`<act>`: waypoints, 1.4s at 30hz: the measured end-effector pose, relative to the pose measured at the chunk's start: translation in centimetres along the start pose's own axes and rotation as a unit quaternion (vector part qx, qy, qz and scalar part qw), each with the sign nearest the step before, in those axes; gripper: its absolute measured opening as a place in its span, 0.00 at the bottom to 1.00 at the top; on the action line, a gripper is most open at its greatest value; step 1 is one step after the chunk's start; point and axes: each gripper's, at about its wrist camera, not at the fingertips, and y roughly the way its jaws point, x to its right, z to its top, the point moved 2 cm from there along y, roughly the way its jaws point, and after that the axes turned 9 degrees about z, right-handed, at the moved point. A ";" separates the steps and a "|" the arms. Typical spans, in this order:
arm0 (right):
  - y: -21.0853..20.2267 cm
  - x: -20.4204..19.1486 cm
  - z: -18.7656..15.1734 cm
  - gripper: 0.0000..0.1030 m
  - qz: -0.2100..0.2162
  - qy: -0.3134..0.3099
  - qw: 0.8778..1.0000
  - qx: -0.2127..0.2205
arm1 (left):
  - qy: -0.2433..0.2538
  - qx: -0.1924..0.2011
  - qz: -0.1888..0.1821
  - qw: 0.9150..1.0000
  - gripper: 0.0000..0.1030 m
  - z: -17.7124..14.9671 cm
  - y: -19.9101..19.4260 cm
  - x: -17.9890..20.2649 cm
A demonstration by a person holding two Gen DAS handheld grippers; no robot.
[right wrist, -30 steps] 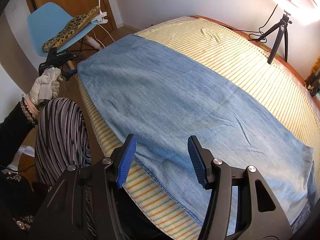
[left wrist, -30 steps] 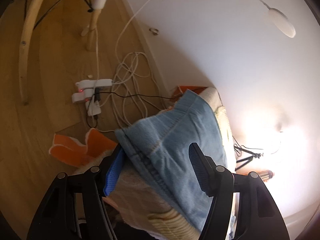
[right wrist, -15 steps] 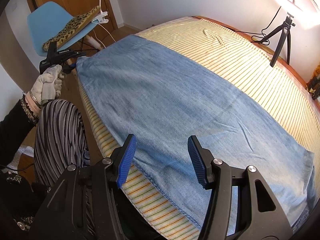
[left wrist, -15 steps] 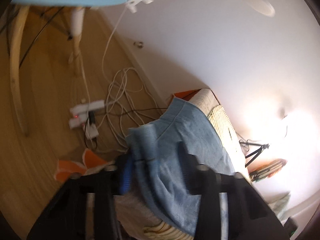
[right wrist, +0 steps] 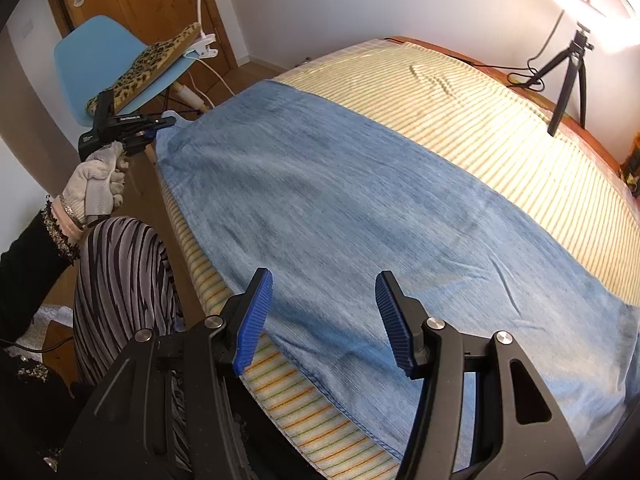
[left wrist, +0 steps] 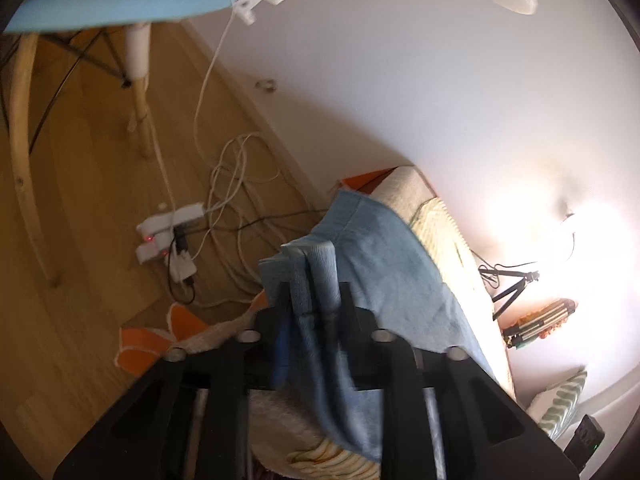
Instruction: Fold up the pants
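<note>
Light blue denim pants (right wrist: 340,200) lie flat and lengthwise on the striped bed (right wrist: 500,120). My left gripper (left wrist: 312,280) is shut on the waistband corner of the pants (left wrist: 384,256) at the bed's near-left end; the cloth bunches between its fingers. It also shows in the right wrist view (right wrist: 160,124), held by a gloved hand. My right gripper (right wrist: 324,312) is open and empty, hovering over the near edge of the pants close to the leg end.
A blue chair (right wrist: 100,64) with a leopard cushion stands beside the bed's left end. A power strip and tangled cables (left wrist: 224,216) lie on the wooden floor. A tripod (right wrist: 568,76) stands at the far right. The person's striped leg (right wrist: 120,280) is by the bed edge.
My left gripper has closed on the waistband corner and lifted it slightly. My right gripper has stayed open, shifting a little over the pants.
</note>
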 end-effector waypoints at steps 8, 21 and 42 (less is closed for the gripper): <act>-0.6 -0.3 1.4 0.55 -0.005 0.001 1.000 0.020 | -0.005 0.009 -0.008 1.000 0.14 0.3 0.0 0.4; -0.3 3.0 4.8 0.58 0.042 0.093 0.993 0.066 | 0.176 -0.003 -0.108 0.978 0.12 -1.9 -3.3 12.7; 17.3 2.9 20.7 0.78 0.257 0.196 0.946 -0.024 | 0.329 -0.086 -0.137 0.931 0.12 -8.0 -2.2 19.3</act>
